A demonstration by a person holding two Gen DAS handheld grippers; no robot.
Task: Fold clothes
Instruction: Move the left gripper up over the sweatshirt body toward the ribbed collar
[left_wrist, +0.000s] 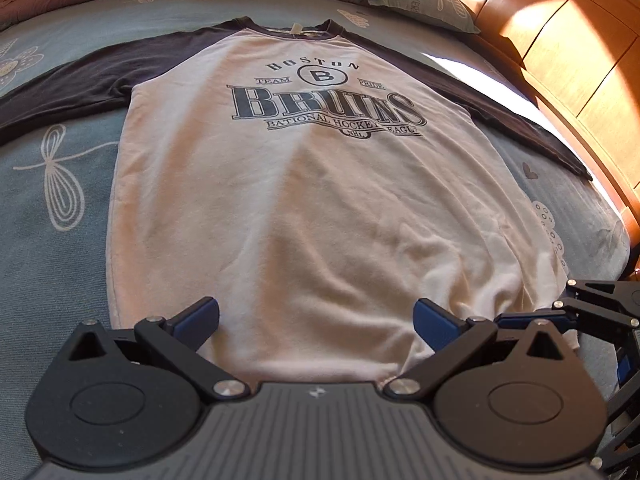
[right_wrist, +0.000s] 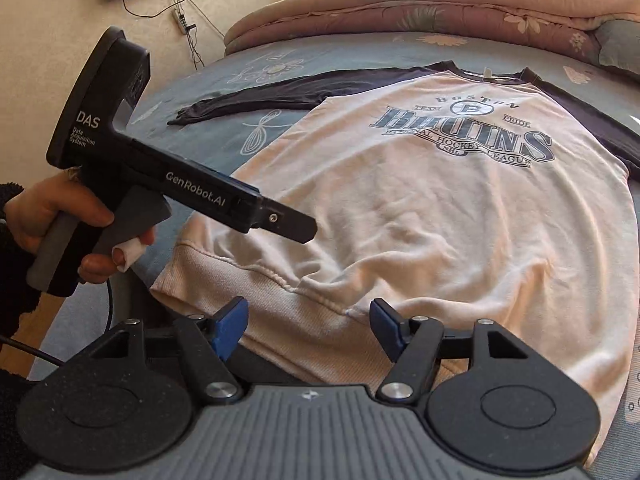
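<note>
The sweatshirt lies face up and spread flat on the bed, cream body toward the person, dark sleeves stretched out to either side and the collar at the far end near the rolled quilt. No fold has been made; this looks like the opening step, with both tools brought to the ribbed hem at the near edge. The left gripper hangs over the hem with its jaws wide apart, blue pads clear of the cloth, nothing between them. The right gripper sits low over the hem band nearer the other corner, jaws also apart, the ribbing lying under the gap but not pinched. In the right wrist view the person's hand wraps the left tool's handle, finger on the trigger. The hem is rumpled near the middle, so I'd judge the next move wants each tool set down on its own corner of the hem, jaws closed on both layers of cloth, before anything is lifted or carried toward the collar.
</note>
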